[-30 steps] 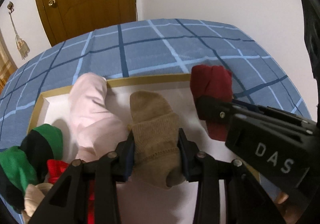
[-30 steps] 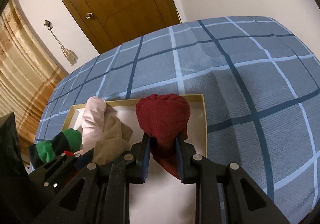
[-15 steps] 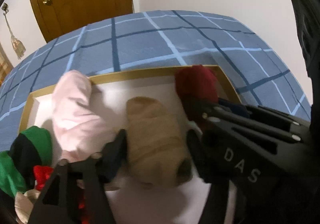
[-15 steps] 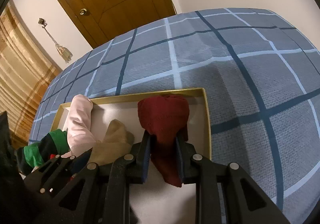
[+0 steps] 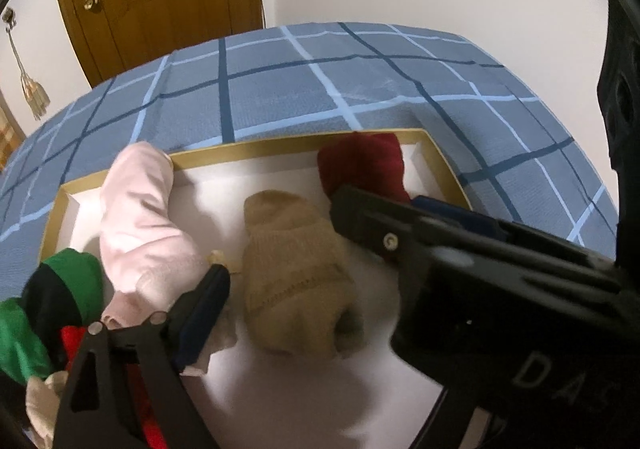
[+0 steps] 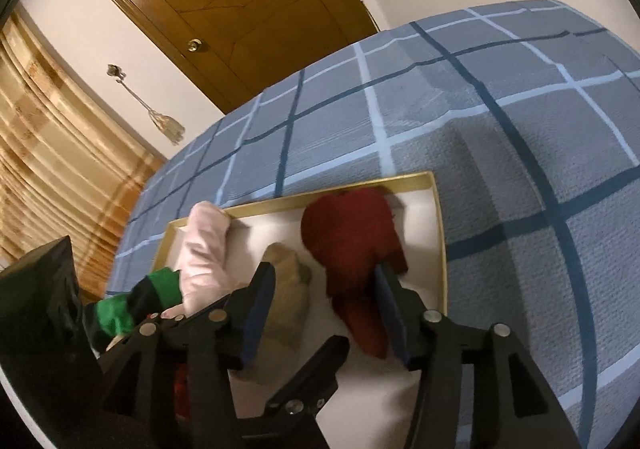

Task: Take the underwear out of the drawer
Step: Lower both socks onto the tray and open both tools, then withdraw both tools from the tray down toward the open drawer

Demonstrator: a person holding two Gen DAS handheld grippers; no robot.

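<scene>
Two tools in my charge, both over one gold-rimmed drawer (image 5: 448, 173) lying on a bed with a blue checked cover (image 5: 304, 89).

Item 1: left tool (image 5: 292, 281). Its jaws have just been opening and now stand wide apart. The tan bundle (image 5: 296, 277) lies between them on the drawer's white floor; the left finger (image 5: 204, 305) sits just beside it, with a gap showing. The other finger is hidden behind the right tool's body in my left view.

Item 2: right tool (image 6: 324, 289). Its jaws have just been opening as well and stand apart. The dark red bundle (image 6: 352, 249) lies between them, close against the right-hand pad; I cannot tell whether it touches. The bundle rests in the drawer's far right corner.

Item 3: pale pink bundle (image 5: 140, 225), left of the tan one, its far end lying over the drawer's back rim.

Item 4: green and black piece (image 5: 52, 297), at the drawer's near left, hanging over the edge, with bright red cloth (image 5: 74, 337) beneath it.

Item 5: surroundings. A brown wooden door (image 6: 224, 9) with a round knob, a white wall and a striped curtain (image 6: 52, 153) stand beyond the bed.
</scene>
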